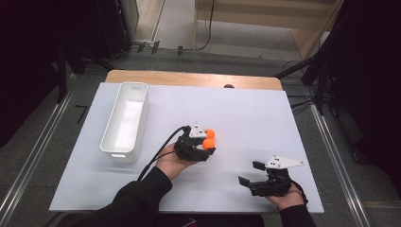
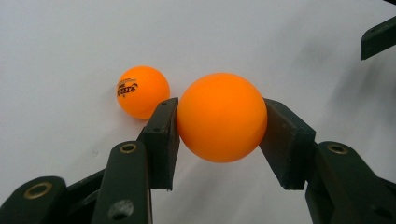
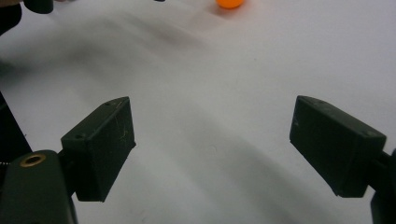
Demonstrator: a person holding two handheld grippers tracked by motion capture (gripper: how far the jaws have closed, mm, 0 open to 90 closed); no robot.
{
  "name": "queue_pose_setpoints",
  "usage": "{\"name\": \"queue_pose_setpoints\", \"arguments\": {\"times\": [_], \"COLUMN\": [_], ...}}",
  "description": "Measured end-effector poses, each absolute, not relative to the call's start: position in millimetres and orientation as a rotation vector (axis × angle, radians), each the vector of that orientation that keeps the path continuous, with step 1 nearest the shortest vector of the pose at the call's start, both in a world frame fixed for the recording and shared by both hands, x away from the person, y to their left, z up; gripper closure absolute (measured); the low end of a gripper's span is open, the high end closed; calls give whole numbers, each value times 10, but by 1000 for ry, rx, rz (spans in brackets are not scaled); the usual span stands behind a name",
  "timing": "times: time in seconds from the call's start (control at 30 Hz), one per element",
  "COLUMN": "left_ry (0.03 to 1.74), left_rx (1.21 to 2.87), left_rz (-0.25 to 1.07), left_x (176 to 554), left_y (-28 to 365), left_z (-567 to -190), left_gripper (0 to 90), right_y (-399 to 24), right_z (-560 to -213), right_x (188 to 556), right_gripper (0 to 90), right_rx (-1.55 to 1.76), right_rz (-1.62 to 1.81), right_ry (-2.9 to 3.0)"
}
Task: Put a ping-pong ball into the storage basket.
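My left gripper [image 1: 207, 147] is shut on an orange ping-pong ball [image 2: 222, 116], one pad on each side of it, a little above the white table top [image 1: 246, 118]. A second orange ball [image 2: 142, 91] with dark print lies on the table just beyond the held one; in the high view this second ball [image 1: 210, 134] sits right behind the gripper. My right gripper [image 1: 250, 173] rests low near the front right of the table, its jaws wide apart with nothing between them. In the right gripper view an orange ball [image 3: 229, 3] lies far off at the top edge.
A long white bin [image 1: 125, 120] stands on the left half of the table, running front to back. The table's wooden rim [image 1: 189, 78] shows at the far side. Dark stands and cables flank the table.
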State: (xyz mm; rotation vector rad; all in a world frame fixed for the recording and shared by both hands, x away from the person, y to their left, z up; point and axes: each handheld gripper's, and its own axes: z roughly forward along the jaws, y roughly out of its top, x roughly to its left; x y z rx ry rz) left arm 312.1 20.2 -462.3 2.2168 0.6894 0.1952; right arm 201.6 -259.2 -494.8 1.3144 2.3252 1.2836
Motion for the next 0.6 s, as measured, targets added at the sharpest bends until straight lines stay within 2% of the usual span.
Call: {"name": "queue_pose_setpoints", "arguments": {"times": [0.6], "left_ry": [674], "left_rx": [2215], "left_rz": [167], "left_x": [3139], "left_y": [301], "left_z": [-4299], "left_gripper": [504], "right_y": [-2582], "right_z": [-4954], "right_x": [2017], "right_gripper": [125], "right_rx": [1319], "right_rz": [1282], "right_ry": [2329]}}
